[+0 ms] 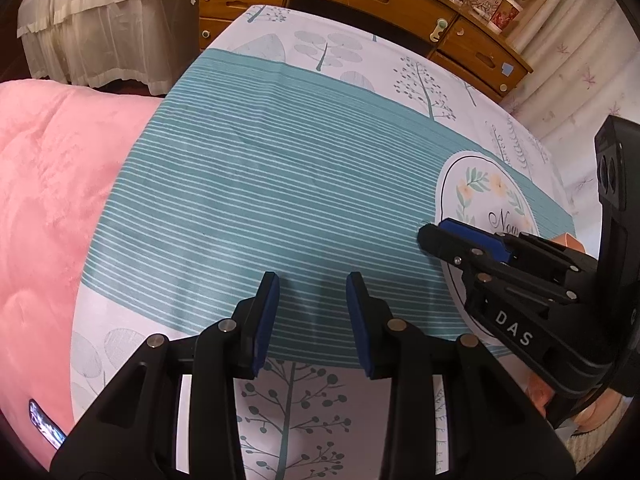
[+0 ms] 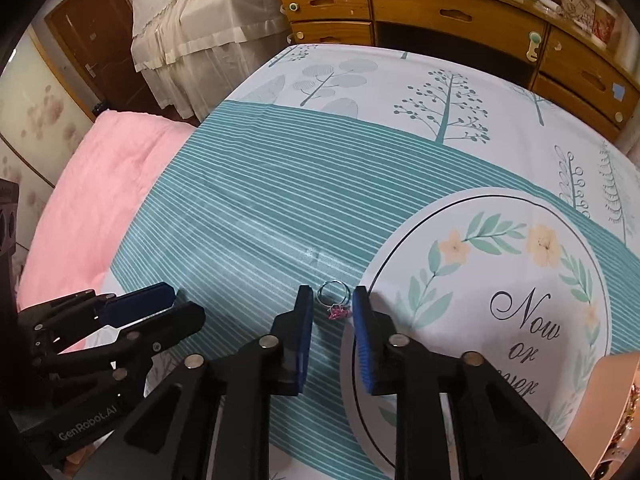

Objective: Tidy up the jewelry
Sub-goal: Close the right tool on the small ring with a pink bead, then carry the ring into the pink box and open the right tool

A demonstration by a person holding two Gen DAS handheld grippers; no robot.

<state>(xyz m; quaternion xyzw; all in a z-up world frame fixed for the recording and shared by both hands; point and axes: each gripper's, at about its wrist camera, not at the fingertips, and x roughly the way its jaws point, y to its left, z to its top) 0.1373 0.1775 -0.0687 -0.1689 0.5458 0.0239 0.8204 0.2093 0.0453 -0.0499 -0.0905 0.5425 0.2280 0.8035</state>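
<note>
A silver ring with a pink stone [image 2: 334, 301] lies on the teal striped bedsheet [image 2: 260, 208], just left of the white floral circle print. My right gripper [image 2: 333, 300] is open and lowered over it, with the ring between its blue fingertips. From the left wrist view the right gripper [image 1: 430, 236] reaches in from the right, tips down on the sheet; the ring is hidden there. My left gripper [image 1: 313, 286] is open and empty, hovering over the striped sheet [image 1: 260, 184]; it shows at lower left in the right wrist view [image 2: 160, 304].
A pink blanket [image 1: 44, 200] lies on the left of the bed. A wooden dresser [image 2: 460, 12] with drawers stands behind the bed. A pink box corner [image 2: 616, 400] sits at the far right, partly out of view.
</note>
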